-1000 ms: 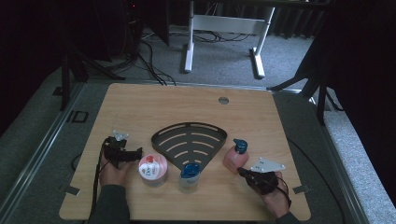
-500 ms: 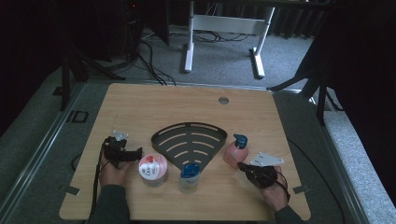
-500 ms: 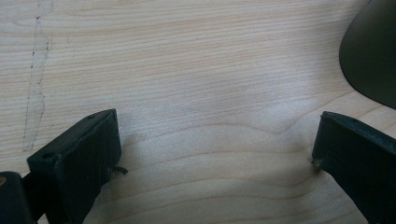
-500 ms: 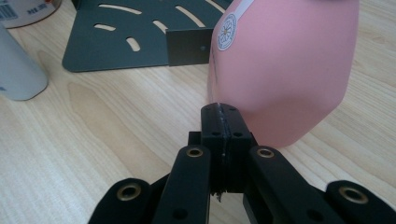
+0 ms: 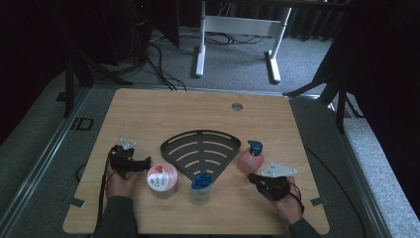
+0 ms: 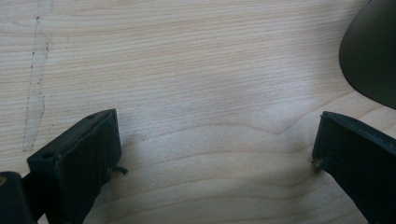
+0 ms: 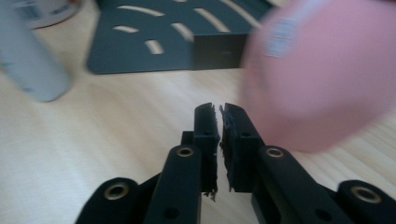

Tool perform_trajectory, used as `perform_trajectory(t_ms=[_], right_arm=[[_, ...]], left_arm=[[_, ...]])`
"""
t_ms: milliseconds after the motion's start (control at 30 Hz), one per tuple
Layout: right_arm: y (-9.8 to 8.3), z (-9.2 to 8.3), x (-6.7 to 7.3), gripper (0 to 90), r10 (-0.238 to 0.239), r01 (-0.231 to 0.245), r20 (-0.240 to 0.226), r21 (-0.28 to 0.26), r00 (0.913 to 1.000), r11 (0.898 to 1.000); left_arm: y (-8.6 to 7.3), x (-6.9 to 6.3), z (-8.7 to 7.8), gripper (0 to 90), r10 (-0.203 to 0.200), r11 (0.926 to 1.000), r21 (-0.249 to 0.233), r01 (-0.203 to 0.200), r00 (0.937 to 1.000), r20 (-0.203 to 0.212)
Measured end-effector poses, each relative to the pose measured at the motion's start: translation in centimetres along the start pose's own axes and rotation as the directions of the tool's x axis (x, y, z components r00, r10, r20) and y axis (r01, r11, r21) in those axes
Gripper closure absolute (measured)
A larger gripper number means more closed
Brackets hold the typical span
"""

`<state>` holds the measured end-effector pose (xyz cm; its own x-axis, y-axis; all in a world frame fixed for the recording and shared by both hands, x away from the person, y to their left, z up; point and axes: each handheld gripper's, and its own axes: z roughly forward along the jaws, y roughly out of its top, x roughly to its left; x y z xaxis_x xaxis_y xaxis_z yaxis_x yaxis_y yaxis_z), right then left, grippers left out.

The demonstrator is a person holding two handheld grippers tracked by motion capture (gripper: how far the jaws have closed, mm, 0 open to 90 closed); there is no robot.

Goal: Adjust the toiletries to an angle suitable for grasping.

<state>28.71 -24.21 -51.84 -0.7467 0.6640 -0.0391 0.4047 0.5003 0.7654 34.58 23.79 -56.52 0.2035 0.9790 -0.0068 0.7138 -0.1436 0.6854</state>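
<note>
- Your table (image 5: 148, 114): pale wood, smooth, visible grain.
- Your rack (image 5: 200, 148): dark, matt, slotted.
- Your soap bottle (image 5: 249, 159): pink, smooth plastic.
- Your right gripper (image 7: 219, 108): matt black plastic.

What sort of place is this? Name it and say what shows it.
Probably a lab or recording workspace: a wooden table standing on grey carpet, loose cables trailing across the floor, and dark curtains around it.

The right gripper (image 5: 253, 177) has crept a little closer to the pink soap bottle (image 5: 249, 158), its tips now just beside the bottle's base. Its jaws have just been opening a crack, with nothing between them.
</note>
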Motion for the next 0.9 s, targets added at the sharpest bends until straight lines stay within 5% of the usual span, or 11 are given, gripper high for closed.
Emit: perform_trajectory(t_ms=[233, 433, 567, 900], right_arm=[[1.1, 0.9, 2.7, 70.8, -0.076, 0.077, -0.087, 0.012, 0.9933, 0.997], [2.2, 1.7, 4.2, 62.3, -0.113, 0.113, -0.188, -0.012, 0.9757, 0.994], [2.8, 2.2, 5.1, 53.6, -0.145, 0.141, -0.259, -0.034, 0.9550, 0.989], [3.6, 2.6, 6.4, 45.8, -0.176, 0.159, -0.340, -0.078, 0.9237, 0.984]], left_arm=[[0.0, 0.0, 0.0, 1.2, 0.000, 1.0000, 0.001, 0.000, 1.0000, 0.000], [0.0, 0.0, 0.0, 1.2, 0.000, 1.0000, 0.000, 0.000, 1.0000, 0.000], [0.0, 0.0, 0.0, 1.2, 0.000, 1.0000, 0.000, 0.000, 1.0000, 0.000], [0.0, 0.0, 0.0, 1.2, 0.000, 1.0000, 0.000, 0.000, 1.0000, 0.000]])
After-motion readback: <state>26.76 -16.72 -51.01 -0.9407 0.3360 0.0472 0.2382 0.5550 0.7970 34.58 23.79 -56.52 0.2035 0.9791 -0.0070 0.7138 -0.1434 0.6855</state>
